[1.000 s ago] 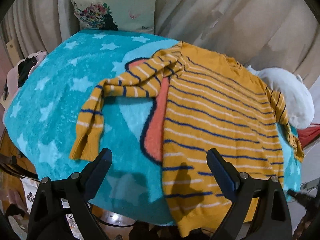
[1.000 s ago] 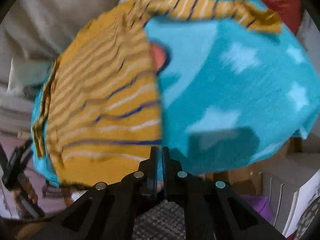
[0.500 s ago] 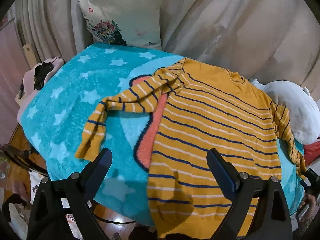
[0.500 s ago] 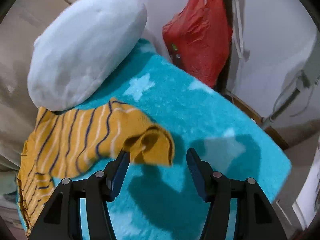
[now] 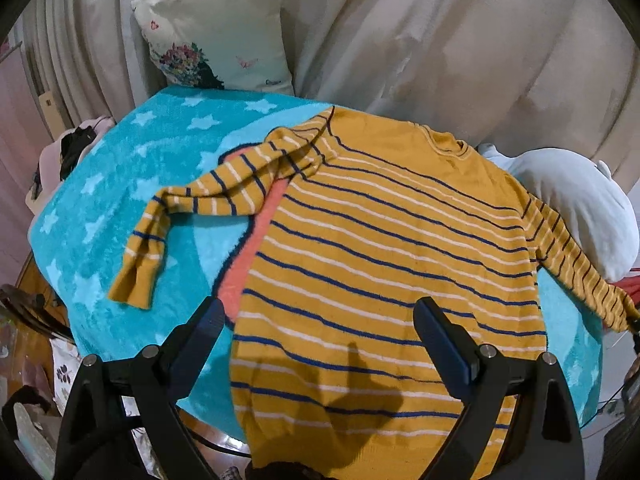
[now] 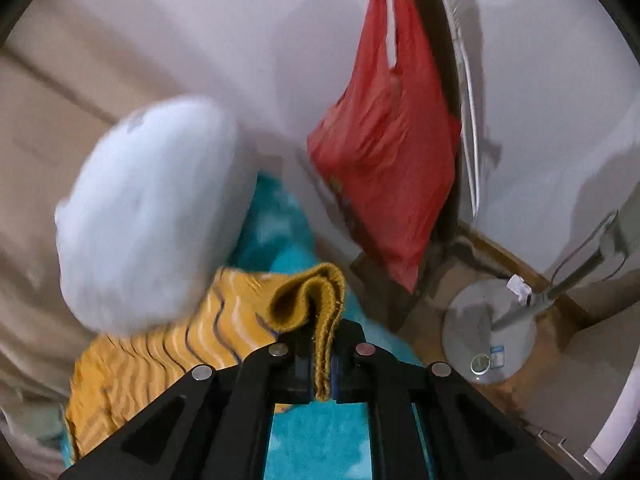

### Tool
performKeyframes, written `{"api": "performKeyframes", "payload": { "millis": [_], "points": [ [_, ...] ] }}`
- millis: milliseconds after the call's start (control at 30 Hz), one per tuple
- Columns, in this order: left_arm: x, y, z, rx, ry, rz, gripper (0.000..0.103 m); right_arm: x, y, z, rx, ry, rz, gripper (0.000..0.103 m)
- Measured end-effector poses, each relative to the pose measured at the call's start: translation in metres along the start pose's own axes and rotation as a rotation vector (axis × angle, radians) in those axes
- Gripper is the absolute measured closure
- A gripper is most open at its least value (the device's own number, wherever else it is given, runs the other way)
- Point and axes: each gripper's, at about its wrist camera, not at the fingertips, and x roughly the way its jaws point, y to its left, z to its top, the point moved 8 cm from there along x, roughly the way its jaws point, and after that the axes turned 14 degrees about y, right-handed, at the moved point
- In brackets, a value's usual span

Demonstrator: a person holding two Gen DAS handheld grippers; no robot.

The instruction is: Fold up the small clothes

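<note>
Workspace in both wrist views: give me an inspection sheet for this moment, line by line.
Surface: teal star blanket, bare on its left part.
Job's things: striped yellow sweater lies flat and unfolded; its left sleeve is bent across the blanket; the right sleeve cuff is pinched.
Clutter: white plush cushion beside the right sleeve; floral pillow behind the blanket.
Grippers: left tongs open above the hem, holding nothing; right tongs shut on the cuff.
Cables: nothing clearly seen.
Surroundings: beige curtain, red plastic bag hanging, fan base on the floor.
</note>
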Motion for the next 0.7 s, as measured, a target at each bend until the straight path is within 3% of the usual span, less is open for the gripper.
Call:
{"api": "performKeyframes", "payload": {
  "millis": [167,300,467,700],
  "points": [
    [0.005,0.011,-0.007,-0.023,0.015,-0.001,0.008,-0.005,0.053,0.009,-0.081,0.041,0.057,0.098],
    [0.007,0.029,-0.012,-0.052,0.02,-0.003,0.008,-0.003,0.139,-0.03,-0.208,0.158,0.218,0.098],
    [0.006,0.062,-0.013,-0.092,0.013,-0.012,0.008,0.012,0.276,-0.128,-0.396,0.347,0.427,0.098],
    [0.0,0.118,-0.015,-0.148,0.002,-0.006,0.008,0.042,0.426,-0.277,-0.639,0.518,0.539,0.098]
  ]
}}
